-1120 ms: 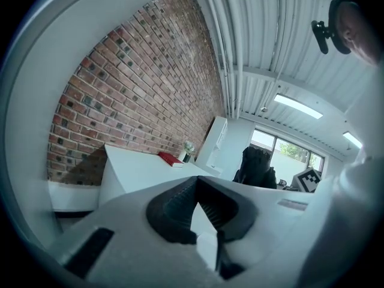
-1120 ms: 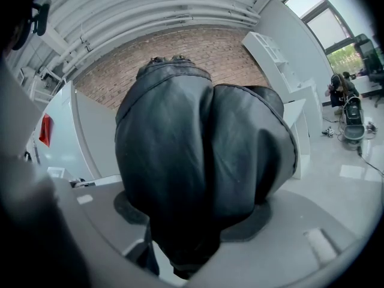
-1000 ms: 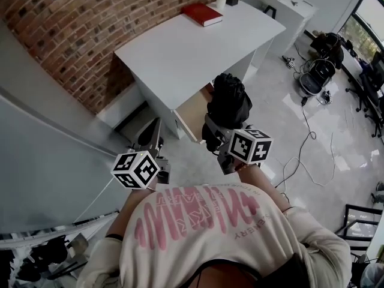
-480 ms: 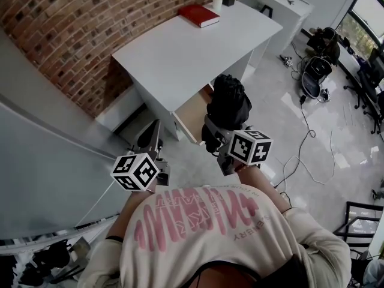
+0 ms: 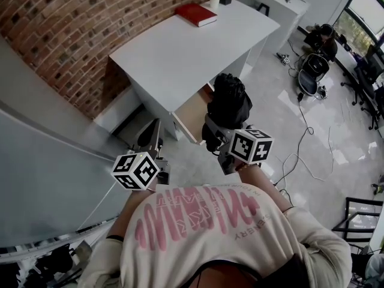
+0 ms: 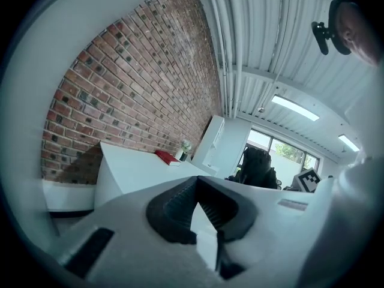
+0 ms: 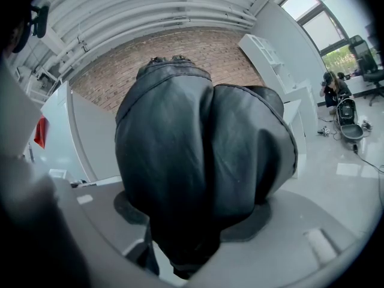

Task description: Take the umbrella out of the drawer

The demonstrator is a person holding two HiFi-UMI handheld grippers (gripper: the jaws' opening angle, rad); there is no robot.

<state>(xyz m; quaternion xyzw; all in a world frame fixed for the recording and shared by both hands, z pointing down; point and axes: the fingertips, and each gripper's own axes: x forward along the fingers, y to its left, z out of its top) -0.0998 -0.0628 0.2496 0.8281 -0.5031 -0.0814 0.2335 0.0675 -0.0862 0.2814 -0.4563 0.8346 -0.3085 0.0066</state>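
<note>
While the right gripper (image 7: 195, 221) pinches it, the black folded umbrella (image 7: 198, 149) fills the gap between the jaws and bulges out ahead of them. Seen from the head view, it is held up outside the open drawer (image 5: 191, 114) of the white desk (image 5: 174, 50). The left gripper (image 6: 195, 185), its jaws pressed together on nothing, is well apart.

Umbrella (image 5: 229, 104): black, slight sheen. 
Desk (image 5: 174, 56): white. 
Book (image 5: 196, 14): red. 
Wall (image 5: 66, 29): red-brown brick, pale mortar lines. 
Drawer (image 5: 193, 114) inside: tan wood. 
Left cube (image 5: 135, 170), right cube (image 5: 249, 145): white, black square marker patterns. 
Shirt (image 5: 198, 233): cream, pink lettering. 
Floor (image 5: 312, 143): pale grey, glossy. 
Left gripper (image 6: 198, 188): grey body, black ribbed pads.
</note>
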